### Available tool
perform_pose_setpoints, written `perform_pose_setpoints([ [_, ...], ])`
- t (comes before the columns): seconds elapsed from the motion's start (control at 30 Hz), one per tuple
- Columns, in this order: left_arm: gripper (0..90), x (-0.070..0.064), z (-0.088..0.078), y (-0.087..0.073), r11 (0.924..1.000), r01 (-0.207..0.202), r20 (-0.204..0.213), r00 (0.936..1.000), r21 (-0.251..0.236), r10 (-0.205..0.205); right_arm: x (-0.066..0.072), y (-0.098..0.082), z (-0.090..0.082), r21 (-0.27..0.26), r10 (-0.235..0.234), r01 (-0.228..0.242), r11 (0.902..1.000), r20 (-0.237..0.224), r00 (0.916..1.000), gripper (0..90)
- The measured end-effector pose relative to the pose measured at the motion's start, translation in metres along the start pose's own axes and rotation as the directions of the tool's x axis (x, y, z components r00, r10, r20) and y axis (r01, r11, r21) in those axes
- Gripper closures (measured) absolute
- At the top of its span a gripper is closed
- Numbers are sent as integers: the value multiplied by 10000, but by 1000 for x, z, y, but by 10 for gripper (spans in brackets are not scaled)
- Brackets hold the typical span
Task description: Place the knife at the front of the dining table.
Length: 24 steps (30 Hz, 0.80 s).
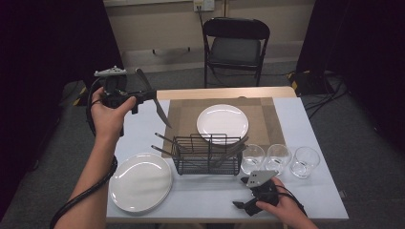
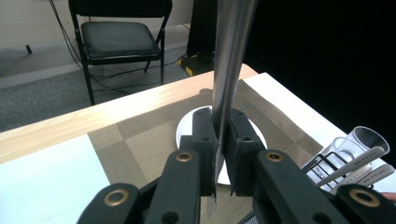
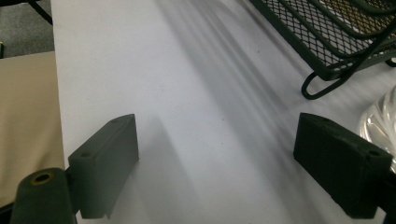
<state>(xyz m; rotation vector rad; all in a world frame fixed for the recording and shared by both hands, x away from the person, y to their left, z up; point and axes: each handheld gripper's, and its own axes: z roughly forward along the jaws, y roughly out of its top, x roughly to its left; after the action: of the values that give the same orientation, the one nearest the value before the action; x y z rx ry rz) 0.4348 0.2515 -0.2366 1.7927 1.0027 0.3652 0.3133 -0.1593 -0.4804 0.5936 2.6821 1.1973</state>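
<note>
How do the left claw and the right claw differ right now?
The left claw is shut on a table knife; the right claw stands open with nothing between its jaws. In the high view the left claw is raised above the table's far left corner, while the right claw sits low over the white table, near its front edge. Both are black, two-jawed and hand-held.

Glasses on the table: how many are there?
3, in a row right of the rack: one beside it, one in the middle, one farthest right. None seems hidden.
</note>
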Motion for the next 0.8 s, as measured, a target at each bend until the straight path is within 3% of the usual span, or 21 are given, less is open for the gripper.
perform_pose_setpoints([
  [0.8, 835, 14, 12, -26, 9998, 165, -378, 9992, 137, -160, 0, 0, 0, -15, 21, -21, 10000, -33, 10000, 127],
])
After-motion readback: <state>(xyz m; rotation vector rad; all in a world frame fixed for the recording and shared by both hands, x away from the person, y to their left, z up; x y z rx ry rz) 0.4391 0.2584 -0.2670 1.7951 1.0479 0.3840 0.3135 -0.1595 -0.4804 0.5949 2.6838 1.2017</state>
